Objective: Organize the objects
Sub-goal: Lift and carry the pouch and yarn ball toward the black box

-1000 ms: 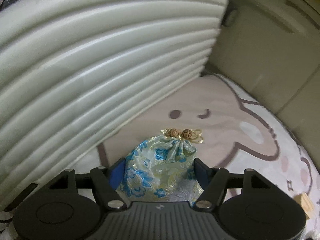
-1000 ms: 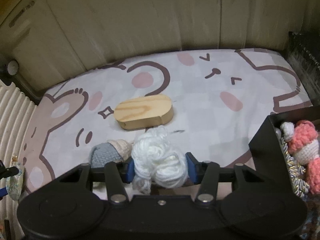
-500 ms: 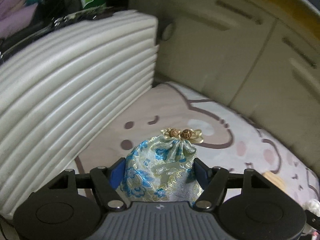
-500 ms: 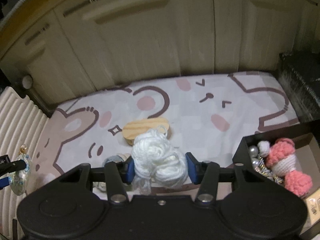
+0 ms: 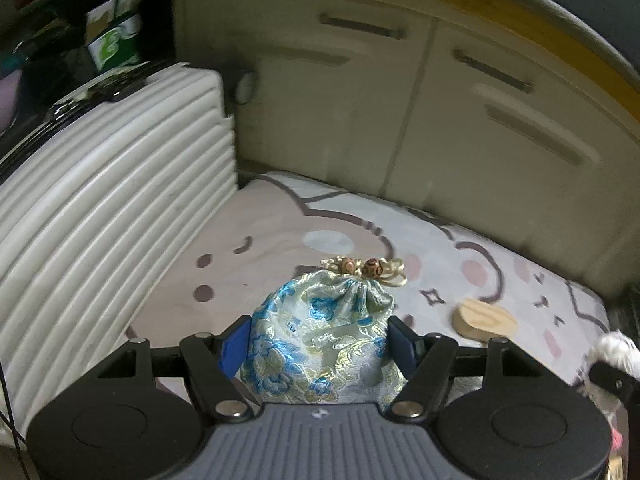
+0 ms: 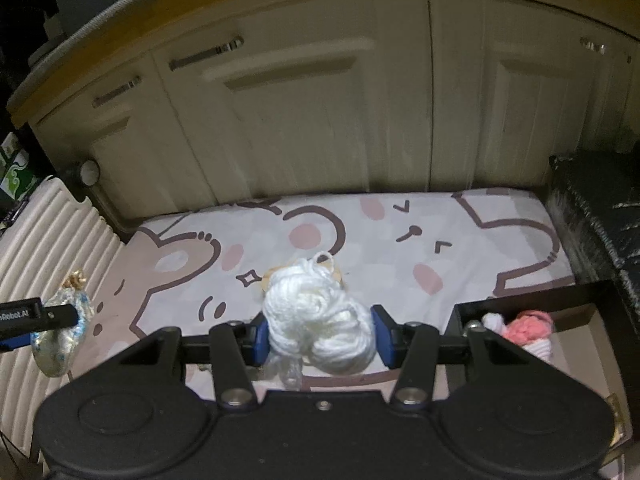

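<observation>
the left gripper [image 5: 318,338] clamps a blue brocade pouch [image 5: 320,336] above the cartoon mat [image 5: 400,232], a ribbed white cushion [image 5: 100,208] close on its left. the right gripper [image 6: 318,334] grips white yarn [image 6: 316,320], hiding most of the wooden block [image 5: 486,317]; a black box [image 6: 560,300] with a pink crochet toy [image 6: 528,322] sits right.

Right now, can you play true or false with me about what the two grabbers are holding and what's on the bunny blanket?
1. The left hand-held gripper is holding a flowery blue drawstring pouch. True.
2. The right hand-held gripper is empty. False: it is shut on a bundle of white yarn.
3. A wooden oval box lies on the bunny blanket. True.
4. The pink crochet toy lies out on the blanket. False: it sits inside the black box on the right.
5. The pouch's top is tied with two beads. True.
</observation>
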The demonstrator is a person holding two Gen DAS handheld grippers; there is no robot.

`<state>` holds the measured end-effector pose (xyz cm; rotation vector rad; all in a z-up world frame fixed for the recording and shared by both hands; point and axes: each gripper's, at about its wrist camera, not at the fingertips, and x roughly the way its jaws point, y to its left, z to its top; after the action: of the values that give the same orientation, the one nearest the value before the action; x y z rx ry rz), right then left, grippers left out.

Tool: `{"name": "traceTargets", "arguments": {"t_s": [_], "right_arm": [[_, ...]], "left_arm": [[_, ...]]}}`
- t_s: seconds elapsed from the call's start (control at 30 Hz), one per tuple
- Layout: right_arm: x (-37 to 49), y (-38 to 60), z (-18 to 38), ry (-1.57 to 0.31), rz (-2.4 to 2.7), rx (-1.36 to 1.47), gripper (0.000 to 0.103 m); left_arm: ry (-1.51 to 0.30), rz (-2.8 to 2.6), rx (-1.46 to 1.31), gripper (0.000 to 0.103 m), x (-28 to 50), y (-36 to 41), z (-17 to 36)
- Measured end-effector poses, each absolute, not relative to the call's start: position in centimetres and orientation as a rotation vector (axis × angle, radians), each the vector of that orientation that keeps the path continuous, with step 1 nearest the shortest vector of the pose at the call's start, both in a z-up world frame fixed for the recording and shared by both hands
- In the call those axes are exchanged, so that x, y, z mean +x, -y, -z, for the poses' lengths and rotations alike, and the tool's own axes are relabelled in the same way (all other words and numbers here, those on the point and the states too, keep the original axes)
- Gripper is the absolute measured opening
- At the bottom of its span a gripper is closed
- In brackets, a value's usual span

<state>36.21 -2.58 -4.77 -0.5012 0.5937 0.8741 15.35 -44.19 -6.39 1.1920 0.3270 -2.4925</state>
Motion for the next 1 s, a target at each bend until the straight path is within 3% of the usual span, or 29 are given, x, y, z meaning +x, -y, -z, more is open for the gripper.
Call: {"name": "traceTargets", "arguments": {"t_s": [1.0], "right_arm": [[40.6, 11.9, -2.4, -0.501, -0.806, -0.476, 0.051]], "left_arm": [[-0.197, 2.825, 1.279, 0.071, 13.4, 29.8, 4.3]]}}
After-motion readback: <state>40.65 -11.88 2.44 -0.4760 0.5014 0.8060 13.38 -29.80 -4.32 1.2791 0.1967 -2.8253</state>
